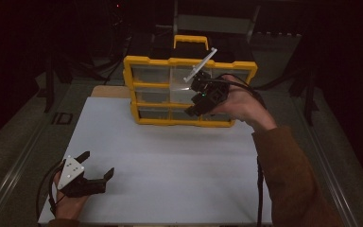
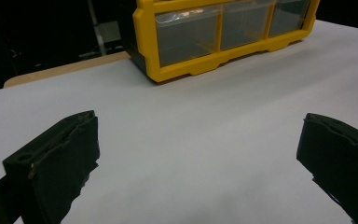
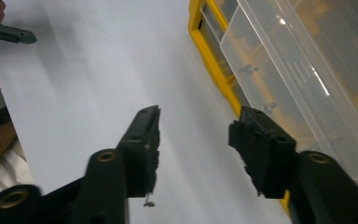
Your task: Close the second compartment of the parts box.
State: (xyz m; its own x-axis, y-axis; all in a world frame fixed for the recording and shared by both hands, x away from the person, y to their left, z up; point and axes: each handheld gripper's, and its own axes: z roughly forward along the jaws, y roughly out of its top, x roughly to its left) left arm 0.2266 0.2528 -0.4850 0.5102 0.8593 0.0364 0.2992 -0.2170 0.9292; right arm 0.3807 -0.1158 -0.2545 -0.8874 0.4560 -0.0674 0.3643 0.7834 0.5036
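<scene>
A yellow organizer (image 1: 146, 60) with clear drawers stands at the back of the white table (image 1: 170, 156). One clear drawer (image 1: 199, 66) is pulled out and tilts upward. My right gripper (image 1: 193, 94) hovers just in front of it, open, with nothing between its jaws. In the right gripper view the drawer (image 3: 303, 60) lies just beyond the right jaw of the gripper (image 3: 200, 116), with small screws (image 3: 246, 69) inside. A tiny screw (image 3: 148, 203) shows under the left jaw. My left gripper (image 1: 98, 162) rests open near the table's front left corner.
The left gripper view looks between the open left gripper (image 2: 199, 126) across bare white tabletop to the organizer's bottom row of drawers (image 2: 186, 32). A wooden board edge (image 1: 108, 91) pokes out behind the table at the left. Dark surroundings ring the table.
</scene>
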